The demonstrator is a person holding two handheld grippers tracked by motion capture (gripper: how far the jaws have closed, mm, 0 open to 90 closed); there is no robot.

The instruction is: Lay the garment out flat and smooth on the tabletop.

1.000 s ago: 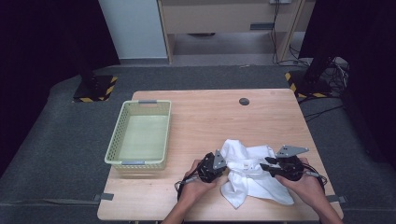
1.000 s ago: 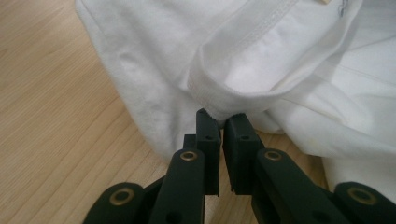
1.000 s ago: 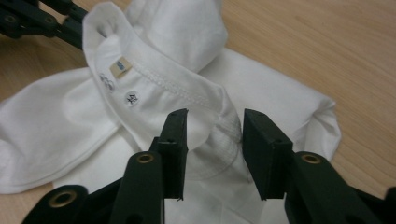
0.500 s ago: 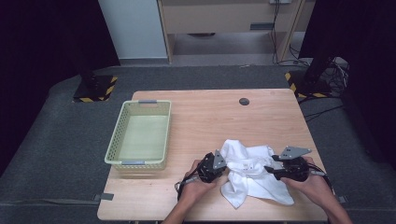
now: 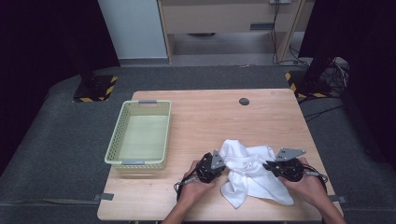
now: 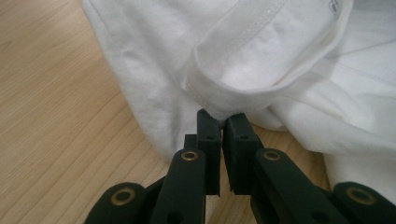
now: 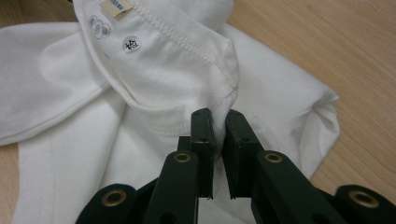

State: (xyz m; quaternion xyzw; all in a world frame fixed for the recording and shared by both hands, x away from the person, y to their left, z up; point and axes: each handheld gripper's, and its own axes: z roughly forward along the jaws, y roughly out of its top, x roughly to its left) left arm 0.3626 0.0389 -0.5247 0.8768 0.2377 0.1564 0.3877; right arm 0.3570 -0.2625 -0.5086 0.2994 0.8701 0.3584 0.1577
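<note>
On the near edge of the pale wooden table [image 5: 205,116], the left gripper [image 6: 220,122] is pinching a hemmed fold of the crumpled white cotton garment [image 5: 247,170]. The right gripper [image 7: 218,120], having just closed, is clamping another stitched fold.

A white shirt [image 5: 250,170] lies crumpled on the wooden tabletop [image 5: 210,116], near the front edge. It is soft and full of folds. One stitched hem is bunched up. A small tag [image 7: 116,7] and a round printed mark show inside its neck.
</note>
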